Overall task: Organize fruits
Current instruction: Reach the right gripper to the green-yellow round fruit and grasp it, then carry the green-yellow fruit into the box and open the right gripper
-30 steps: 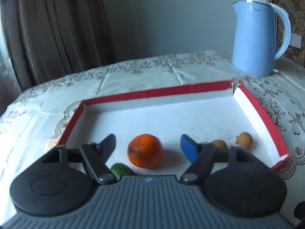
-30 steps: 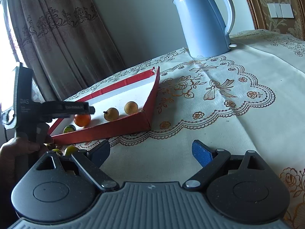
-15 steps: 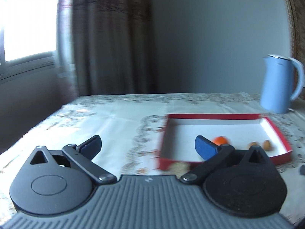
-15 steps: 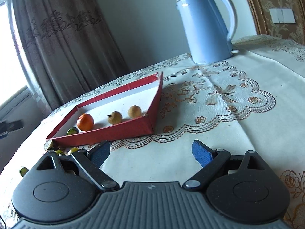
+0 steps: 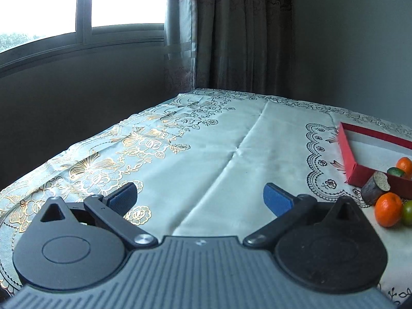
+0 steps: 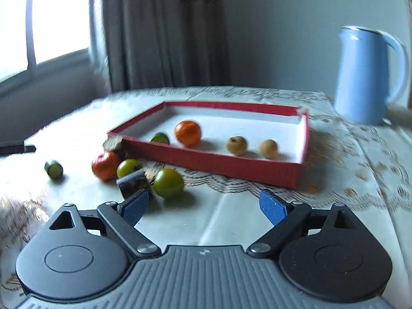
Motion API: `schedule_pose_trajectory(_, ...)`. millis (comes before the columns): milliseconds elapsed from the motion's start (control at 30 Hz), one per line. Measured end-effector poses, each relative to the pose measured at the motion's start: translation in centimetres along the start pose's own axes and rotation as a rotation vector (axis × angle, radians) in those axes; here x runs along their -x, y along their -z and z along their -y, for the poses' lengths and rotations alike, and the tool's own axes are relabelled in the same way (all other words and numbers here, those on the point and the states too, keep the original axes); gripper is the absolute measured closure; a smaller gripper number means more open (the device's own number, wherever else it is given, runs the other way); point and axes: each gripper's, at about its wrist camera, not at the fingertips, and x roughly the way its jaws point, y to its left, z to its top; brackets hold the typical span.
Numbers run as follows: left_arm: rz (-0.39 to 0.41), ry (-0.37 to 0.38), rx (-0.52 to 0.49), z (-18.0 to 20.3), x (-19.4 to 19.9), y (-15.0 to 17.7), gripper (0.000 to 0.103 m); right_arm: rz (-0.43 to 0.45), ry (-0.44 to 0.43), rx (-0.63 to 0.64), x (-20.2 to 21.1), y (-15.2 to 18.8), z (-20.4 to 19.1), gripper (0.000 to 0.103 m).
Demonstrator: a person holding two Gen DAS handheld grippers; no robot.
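Observation:
A red tray [image 6: 231,164] with a white floor holds an orange [image 6: 188,133], a green fruit [image 6: 159,138] and two brown fruits [image 6: 236,145]. In front of its left corner lie a loose orange [image 6: 105,165], two green fruits [image 6: 168,182], a dark cut stub [image 6: 132,185] and a small green piece [image 6: 54,169]. My right gripper [image 6: 203,203] is open just short of this pile, with nothing between its pads. My left gripper [image 5: 199,195] is open wide over bare tablecloth. The tray [image 5: 347,149] and the loose orange [image 5: 388,209] sit far right in its view.
A blue kettle [image 6: 363,77] stands behind the tray at the right. The embroidered tablecloth [image 5: 180,154] runs to the table's left edge below a window and curtains. A dark bar [image 6: 15,149] pokes in at the left edge of the right wrist view.
My left gripper opened wider, backed out of the tray and swung left, leaving the orange inside. My right gripper turned left to face the tray and the loose fruit.

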Motion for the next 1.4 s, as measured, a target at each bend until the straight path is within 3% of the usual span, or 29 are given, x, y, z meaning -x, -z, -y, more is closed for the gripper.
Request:
schedule_pose_trajectory(200, -0.013, 0.027, 0.007, 0.2, -0.6, 0.2, 0.0, -0.036, -0.006, 0.119, -2.3, -0.8, -1.8, 0.01)
schedule_pose_trajectory(400, -0.045, 0.055, 0.047, -0.3, -1.2, 0.2, 0.0, -0.067, -0.034, 0.192, -3.7, -1.0, -3.0, 0.018)
schedule_pose_trajectory(467, -0.057, 0.061, 0.052, -0.4, -1.4, 0.3, 0.0, -0.078, -0.044, 0.213, -4.2, -1.2, -3.3, 0.036)
schedule_pose_trajectory(533, -0.062, 0.065, 0.054, -0.5, -1.4, 0.3, 0.0, -0.101, -0.046, 0.216, -4.8, -1.3, -3.1, 0.049)
schedule_pose_trajectory(733, -0.073, 0.071, 0.06, -0.5, -1.6, 0.3, 0.0, -0.114, -0.072, 0.206, -5.5, -1.7, -2.8, 0.058)
schedule_pose_trajectory(833, -0.081, 0.072, 0.063, -0.5, -1.7, 0.3, 0.0, -0.115, -0.088, 0.211, -5.8, -1.8, -3.0, 0.069)
schedule_pose_trajectory(1033, -0.089, 0.074, 0.07, -0.7, -1.8, 0.3, 0.0, -0.097, -0.084, 0.193, -5.5, -1.8, -3.0, 0.07)
schedule_pose_trajectory(1400, -0.167, 0.012, 0.014, 0.3, -2.8, 0.5, 0.0, 0.033, -0.03, 0.061, -3.3, -3.5, -0.9, 0.07)
